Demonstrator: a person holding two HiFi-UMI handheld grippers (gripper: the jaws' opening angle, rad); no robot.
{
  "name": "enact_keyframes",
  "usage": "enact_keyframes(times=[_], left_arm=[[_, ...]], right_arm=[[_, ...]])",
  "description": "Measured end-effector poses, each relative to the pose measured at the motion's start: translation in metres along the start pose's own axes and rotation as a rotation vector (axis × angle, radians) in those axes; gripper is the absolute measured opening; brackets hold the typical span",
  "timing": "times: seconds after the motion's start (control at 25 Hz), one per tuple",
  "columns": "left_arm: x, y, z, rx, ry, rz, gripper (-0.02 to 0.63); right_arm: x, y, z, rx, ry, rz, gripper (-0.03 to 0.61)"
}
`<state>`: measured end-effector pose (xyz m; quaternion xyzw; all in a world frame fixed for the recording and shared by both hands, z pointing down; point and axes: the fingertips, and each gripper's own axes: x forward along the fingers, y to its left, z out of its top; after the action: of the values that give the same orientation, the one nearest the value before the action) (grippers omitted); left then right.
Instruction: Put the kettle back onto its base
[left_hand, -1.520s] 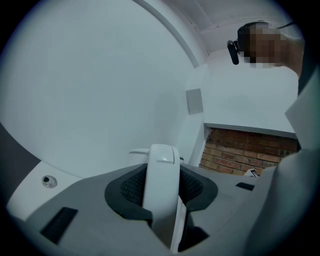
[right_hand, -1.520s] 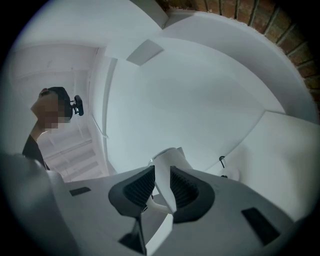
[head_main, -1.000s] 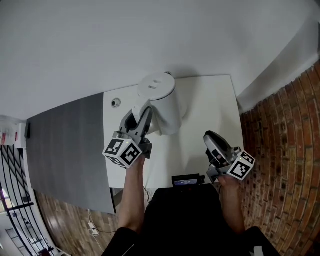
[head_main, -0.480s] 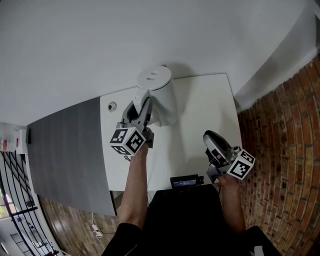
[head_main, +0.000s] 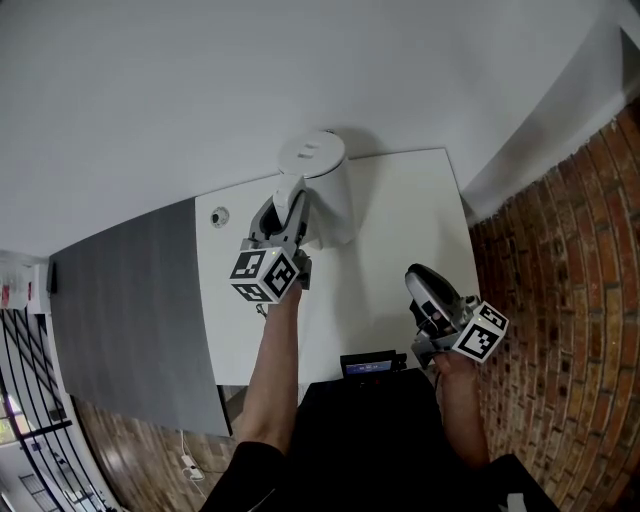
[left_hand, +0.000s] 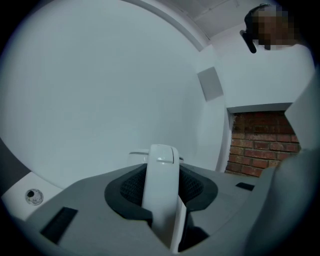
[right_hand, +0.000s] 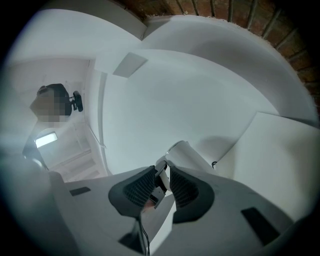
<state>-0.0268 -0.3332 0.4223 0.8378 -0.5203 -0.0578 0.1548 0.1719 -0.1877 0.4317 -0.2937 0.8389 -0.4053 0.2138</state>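
Room: a white table (head_main: 400, 230) pushed against a plain white wall (head_main: 200, 80), with a brick wall (head_main: 560, 300) off to the right of the kettle.
Kettle: the white kettle (head_main: 325, 190) is upright at the table's far edge, close to the wall, lid (head_main: 312, 152) on top.
Base: I cannot make it out. It may sit under the kettle's body, or the body may simply hide it.
Left gripper: my left gripper (head_main: 283, 212) points level on the near-left side of the kettle. Its jaws stand fairly wide, but they are clamped on the kettle's handle (left_hand: 160, 190), one dark pad on each flank.
Right gripper: my right gripper (head_main: 420, 285) hangs well to the near-right of the kettle, over the table. Only a narrow gap shows between its jaws, with nothing in it and nothing touched.
Other things: a small round fitting (head_main: 219, 216) in the tabletop to the left of the kettle; a dark device (head_main: 372, 363) at the table's near edge.
Step in hand, as I judge it: setting the kettle down squarely on its base.
Doing it well: keep the body vertical, lower it straight, let it seat flat before I loosen the pads.
Risk: a tilted handle grip could land the kettle off centre, so I should not twist.
Right side: best kept clear of the kettle.
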Motion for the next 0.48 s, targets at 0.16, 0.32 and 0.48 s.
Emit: enact_keyframes(times=[0.16, 0.32, 0.48], left_arm=[[0.0023, -0.0013, -0.0007, 0.011, -0.005, -0.002, 0.161], [0.005, 0.0003, -0.0006, 0.011, -0.014, 0.008, 0.161], [0.006, 0.001, -0.001, 0.015, -0.024, 0.021, 0.161]], right_arm=[[0.0006, 0.0033, -0.0024, -0.004, 0.003, 0.001, 0.095], [0.0006, 0.0053, -0.0048, -0.006, 0.008, 0.002, 0.095], [0.0004, 0.0086, -0.0074, -0.009, 0.013, 0.002, 0.095]])
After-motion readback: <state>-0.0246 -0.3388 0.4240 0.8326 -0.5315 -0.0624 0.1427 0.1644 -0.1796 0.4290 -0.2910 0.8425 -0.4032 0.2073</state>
